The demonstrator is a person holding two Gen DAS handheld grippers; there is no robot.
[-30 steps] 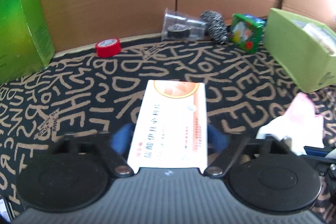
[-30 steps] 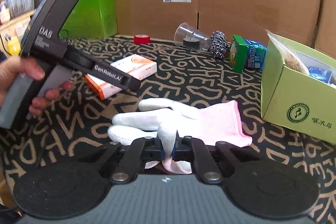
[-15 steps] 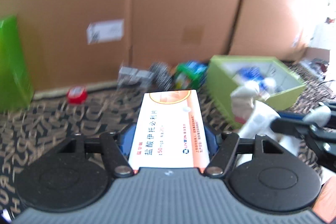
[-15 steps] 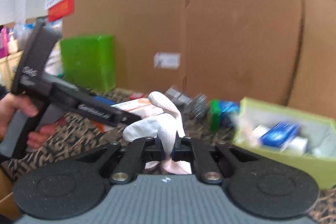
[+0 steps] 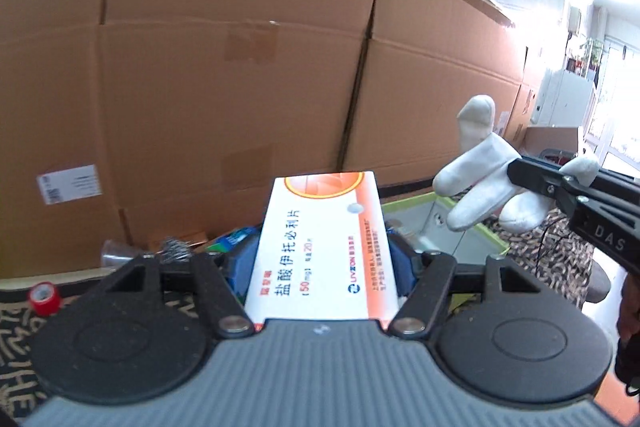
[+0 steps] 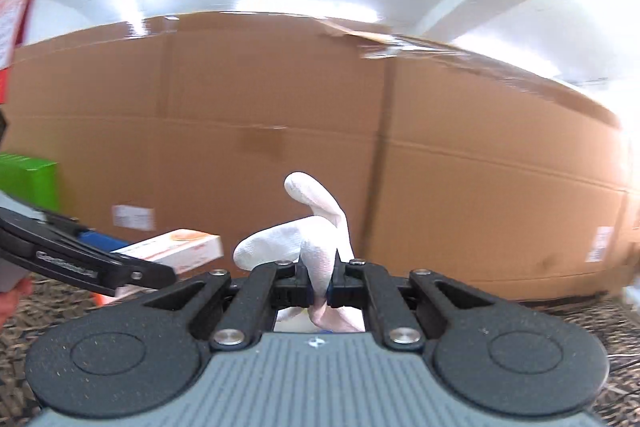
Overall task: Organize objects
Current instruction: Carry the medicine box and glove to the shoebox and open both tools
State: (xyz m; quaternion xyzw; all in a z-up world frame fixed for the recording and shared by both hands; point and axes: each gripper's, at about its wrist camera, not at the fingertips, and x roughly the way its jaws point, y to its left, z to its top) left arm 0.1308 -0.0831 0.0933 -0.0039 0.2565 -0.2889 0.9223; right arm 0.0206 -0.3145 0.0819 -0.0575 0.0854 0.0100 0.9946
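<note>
My left tongs [image 5: 320, 267] are clamped on the flat sides of the white-and-orange medicine box [image 5: 320, 247], which sticks out level ahead of me, lifted off the tabletop. My right tongs [image 6: 319, 287] are pinched on the white glove [image 6: 316, 239], whose fingers stand up limp above the jaws; from the left wrist camera the same glove [image 5: 480, 183] hangs in the air just right of the green bin [image 5: 476, 223].

I judge the step in hand to be carrying both items to that green bin. To do it well I would bring the medicine box over the bin's near rim, tip its far end down so it slides in flat, and only then ease the grip. The glove is soft and will flop, so I would lower it right into the bin before letting go, and take the two drops in turn so my tongs do not knock together above the opening.

Much is hidden. The medicine box covers most of the bin's inside, so I cannot tell how much room is left. Left of the bin, a clear cup [image 5: 116, 253], a steel scourer [image 5: 174, 247] and a red tape roll [image 5: 44, 299] only peep out. The right wrist view is blurred and looks mostly at the cardboard wall [image 6: 280, 147]; it shows no bin at all.
</note>
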